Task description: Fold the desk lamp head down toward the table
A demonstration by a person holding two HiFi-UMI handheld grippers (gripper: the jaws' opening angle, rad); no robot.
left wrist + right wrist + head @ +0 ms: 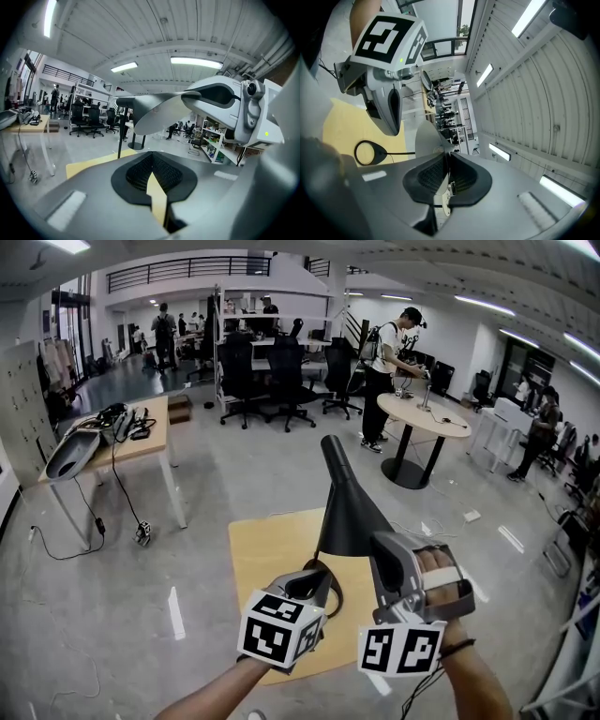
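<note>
A black desk lamp stands on a small yellow table (261,545). Its cone head (349,512) points its narrow end up and away, over a ring-shaped base (325,592). My right gripper (382,547) comes in level from the right and is shut on the thin rim of the lamp head (425,140), which runs in between its pads (461,173). My left gripper (317,582) hovers low over the base (365,153), shut with nothing between its tips. In the left gripper view the lamp's thin stem (120,138) and the head (154,112) lie just beyond my left gripper (151,157).
The table stands in an open office hall. A wooden desk (141,439) with cables stands at far left, a round table (424,415) with a person beside it at far right, and office chairs (267,376) further back. Shelving (211,140) shows in the left gripper view.
</note>
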